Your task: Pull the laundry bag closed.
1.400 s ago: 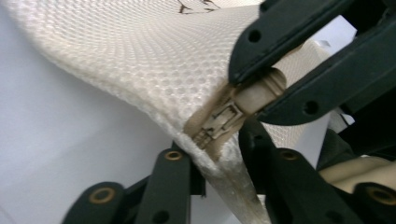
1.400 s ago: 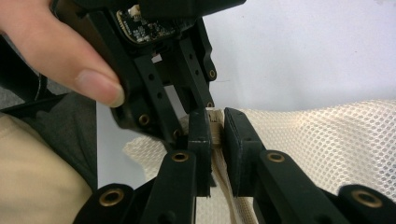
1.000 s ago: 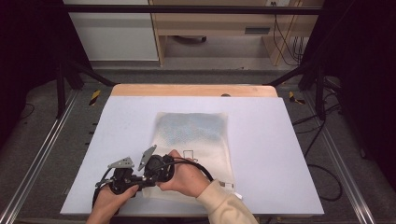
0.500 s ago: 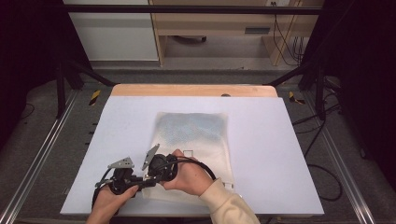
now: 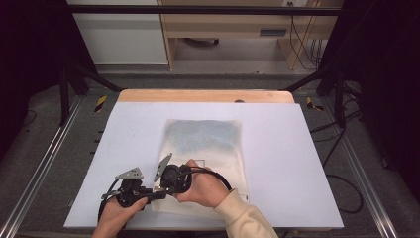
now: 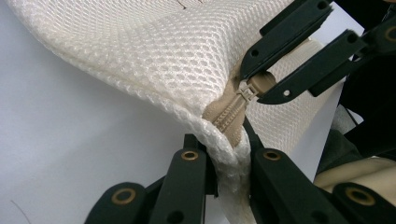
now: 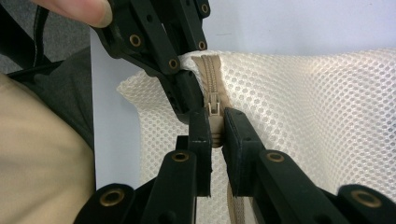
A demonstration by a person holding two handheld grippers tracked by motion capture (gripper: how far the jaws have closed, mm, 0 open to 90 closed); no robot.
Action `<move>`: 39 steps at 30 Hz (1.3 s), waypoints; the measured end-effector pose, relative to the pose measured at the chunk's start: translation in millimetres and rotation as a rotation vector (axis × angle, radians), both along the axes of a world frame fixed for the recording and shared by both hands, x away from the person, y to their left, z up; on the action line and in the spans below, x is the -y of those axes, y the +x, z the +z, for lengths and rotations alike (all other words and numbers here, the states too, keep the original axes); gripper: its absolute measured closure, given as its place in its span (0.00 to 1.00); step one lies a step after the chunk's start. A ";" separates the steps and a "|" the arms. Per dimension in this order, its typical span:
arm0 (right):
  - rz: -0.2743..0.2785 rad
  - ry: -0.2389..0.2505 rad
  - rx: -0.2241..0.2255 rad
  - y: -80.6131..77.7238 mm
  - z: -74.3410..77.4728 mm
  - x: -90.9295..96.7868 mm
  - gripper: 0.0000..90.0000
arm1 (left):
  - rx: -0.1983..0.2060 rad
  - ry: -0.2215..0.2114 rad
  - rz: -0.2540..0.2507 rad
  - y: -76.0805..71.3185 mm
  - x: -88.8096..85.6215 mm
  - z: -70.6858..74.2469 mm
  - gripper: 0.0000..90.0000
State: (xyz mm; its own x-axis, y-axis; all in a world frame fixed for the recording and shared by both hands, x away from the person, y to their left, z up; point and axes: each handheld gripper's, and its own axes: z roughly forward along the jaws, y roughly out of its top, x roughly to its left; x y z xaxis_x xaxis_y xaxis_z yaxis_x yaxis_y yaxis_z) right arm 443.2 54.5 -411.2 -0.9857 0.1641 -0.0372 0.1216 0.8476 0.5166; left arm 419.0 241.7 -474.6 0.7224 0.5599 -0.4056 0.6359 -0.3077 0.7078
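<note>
Both grippers [image 5: 157, 188] at bag [image 5: 208, 139] corner

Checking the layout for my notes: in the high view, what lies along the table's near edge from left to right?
Left gripper → right gripper → mesh bag → bare table.

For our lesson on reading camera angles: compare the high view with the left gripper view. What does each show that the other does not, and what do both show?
High view alone: the whole white table, the full outline of the mesh bag, and both hands.

Left gripper view alone: the beige zipper, its slider pinched by the right gripper, and the bag's corner clamped by the left gripper.

Both: the bag and the two grippers meeting at its near corner.
</note>
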 end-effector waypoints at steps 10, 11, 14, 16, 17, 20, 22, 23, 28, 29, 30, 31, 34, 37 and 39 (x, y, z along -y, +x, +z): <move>-0.005 -0.023 -0.016 1.6 -2.2 6.0 0.91 | 0.003 -0.002 -0.005 -0.7 0.6 0.9 0.94; -0.007 -0.025 -0.017 2.2 -3.2 7.0 0.91 | 0.003 -0.003 -0.005 -0.8 0.6 0.9 0.94; -0.017 -0.031 -0.022 3.7 -4.8 11.0 0.91 | 0.002 -0.007 -0.010 -0.5 -0.2 1.5 0.94; -0.020 -0.024 -0.025 4.1 -5.5 13.5 0.91 | 0.004 -0.008 -0.012 -1.0 0.5 1.6 0.94; -0.022 -0.030 -0.026 4.4 -5.5 14.6 0.91 | 0.005 -0.005 -0.013 -1.2 0.9 1.6 0.94; -0.025 -0.030 -0.031 4.5 -6.5 17.6 0.91 | 0.005 0.000 -0.017 -1.3 1.5 1.4 0.94; -0.033 -0.032 -0.029 4.3 -7.0 19.0 0.91 | 0.005 -0.001 -0.015 -1.4 1.3 1.6 0.94; -0.034 -0.030 -0.030 4.5 -7.2 20.0 0.91 | 0.005 -0.001 -0.015 -1.4 1.1 1.8 0.94; -0.045 -0.025 -0.028 4.2 -7.6 26.4 0.91 | 0.003 0.003 -0.018 -2.3 2.9 0.9 0.94; -0.046 -0.020 -0.027 3.6 -8.2 26.9 0.91 | 0.008 0.010 -0.023 -2.5 3.5 0.8 0.94; -0.045 -0.016 -0.025 2.9 -8.7 27.9 0.91 | 0.011 0.018 -0.023 -3.0 4.1 1.1 0.94; -0.044 -0.012 -0.022 1.9 -9.4 28.9 0.91 | 0.013 0.018 -0.025 -3.2 4.4 1.2 0.94; -0.045 0.018 -0.016 0.2 -10.9 32.8 0.91 | 0.020 0.013 -0.029 -4.3 5.7 2.1 0.94; -0.057 0.033 -0.011 -1.3 -10.0 36.1 0.91 | 0.027 0.015 -0.027 -5.0 6.7 2.7 0.94; -0.059 0.026 0.001 -3.4 -11.4 35.8 0.91 | 0.028 0.023 -0.029 -5.6 7.8 2.3 0.94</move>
